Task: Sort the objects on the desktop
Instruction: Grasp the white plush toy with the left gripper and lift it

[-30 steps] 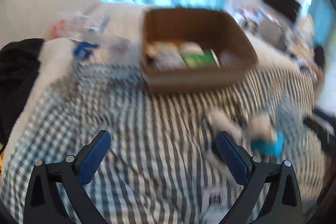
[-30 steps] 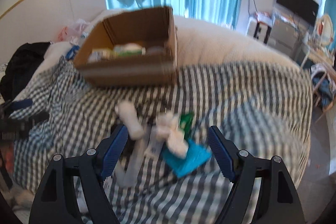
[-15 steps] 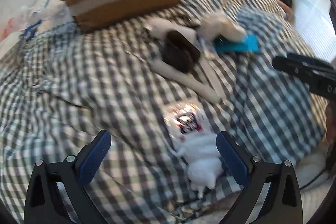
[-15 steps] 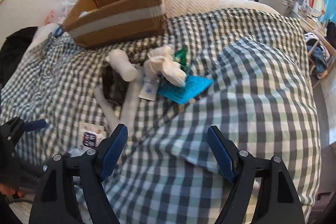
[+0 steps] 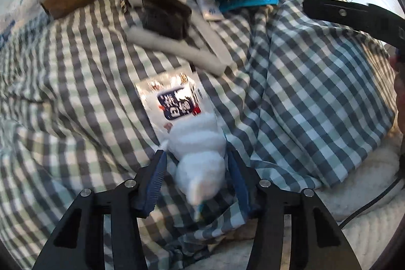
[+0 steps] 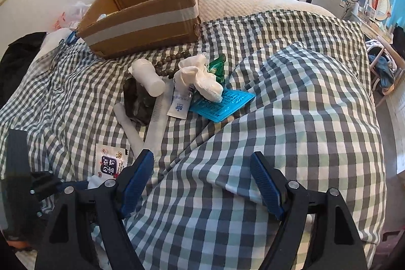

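Left tongs (image 5: pixel 195 166) closing around soft white fluffy wad (image 5: pixel 200 156) on checked bedcover, well short of taped cardboard box (image 6: pixel 141 14), likely its destination; right tongs (image 6: pixel 202 184) open, empty, idle.

"BOP" in blue reads clearly on the white tube (image 6: pixel 180 103), big white Chinese characters sit on the sachet's (image 6: pixel 110 161) dark blue panel, too blurred to read, raised print on the teal card (image 6: pixel 225 103) too small to read

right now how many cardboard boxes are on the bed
1. The cardboard box sits open at the far end of the checked bedspread, behind the pile of small items. Nothing suggests another, though the bed's near edge is hidden by the grippers.
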Demonstrator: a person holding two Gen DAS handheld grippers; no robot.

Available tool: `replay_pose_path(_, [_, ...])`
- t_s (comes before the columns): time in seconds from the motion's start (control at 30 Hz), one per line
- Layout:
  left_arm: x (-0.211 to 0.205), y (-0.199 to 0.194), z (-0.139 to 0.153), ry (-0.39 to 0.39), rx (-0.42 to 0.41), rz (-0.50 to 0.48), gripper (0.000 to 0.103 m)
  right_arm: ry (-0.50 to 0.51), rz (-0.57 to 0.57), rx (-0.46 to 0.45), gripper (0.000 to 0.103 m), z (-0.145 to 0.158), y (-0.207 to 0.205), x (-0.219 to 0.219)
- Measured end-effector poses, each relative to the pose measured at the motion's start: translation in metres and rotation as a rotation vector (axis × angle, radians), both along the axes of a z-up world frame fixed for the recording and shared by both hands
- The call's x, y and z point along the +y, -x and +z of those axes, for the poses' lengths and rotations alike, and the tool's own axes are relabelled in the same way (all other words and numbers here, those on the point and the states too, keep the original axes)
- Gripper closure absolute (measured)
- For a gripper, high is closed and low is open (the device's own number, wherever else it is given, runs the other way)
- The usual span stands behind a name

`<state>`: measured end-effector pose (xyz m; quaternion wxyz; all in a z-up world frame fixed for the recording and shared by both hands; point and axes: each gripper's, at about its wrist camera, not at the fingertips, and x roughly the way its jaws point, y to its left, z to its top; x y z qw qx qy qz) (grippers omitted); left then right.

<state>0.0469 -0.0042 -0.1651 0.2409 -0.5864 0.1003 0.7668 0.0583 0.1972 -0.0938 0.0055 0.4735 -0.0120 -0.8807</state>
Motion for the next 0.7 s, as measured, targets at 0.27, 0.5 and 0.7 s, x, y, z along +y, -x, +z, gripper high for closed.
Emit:
replay_pose_path(0.27, [-0.029,0.004,0.022,-0.107,0.083,0.134,0.062,0.036,0.111,-0.026,0.025,-0.009,0.001,-0.022])
replay_pose_path(0.5, [-0.077,0.02,0.036,-0.115,0.21,0.368,0.062,0.107,0.236,-0.114,0.025,-0.03,0.009,-0.063])
replay_pose_path(0.7, [-0.094,0.034,0.031,-0.113,0.233,0.449,0.062,0.104,0.296,-0.211,0.025,-0.057,0.02,-0.096])
